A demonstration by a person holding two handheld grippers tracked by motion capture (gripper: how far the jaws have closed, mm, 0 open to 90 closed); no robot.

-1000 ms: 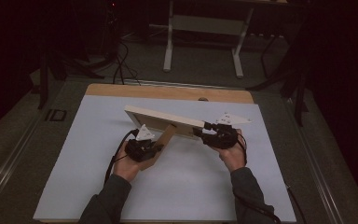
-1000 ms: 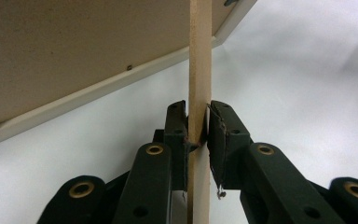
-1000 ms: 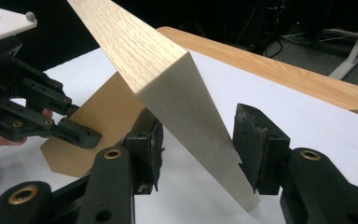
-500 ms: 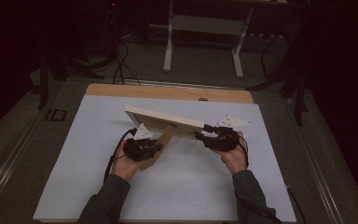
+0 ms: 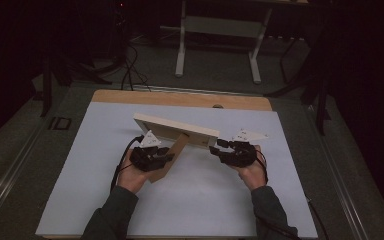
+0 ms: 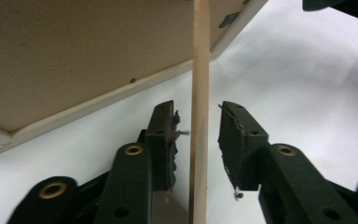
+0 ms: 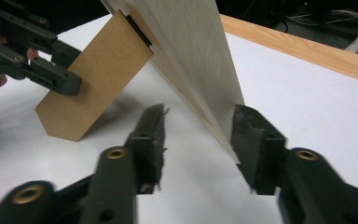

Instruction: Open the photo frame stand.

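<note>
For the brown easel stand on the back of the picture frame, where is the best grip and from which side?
Grip the stand on its free lower half, edge-on from the person's side, pads on its two flat faces. It is a thin board slanting from the frame to the table. The left gripper straddles it that way, jaws just opened and not pressing.

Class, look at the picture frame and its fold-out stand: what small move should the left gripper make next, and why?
Probably draw the left gripper back off the stand. Its jaws have just been opening and now stand apart on either side of the brown board without pressing it. The picture frame leans on the white table on that stand, with the right gripper open around its end edge.
</note>
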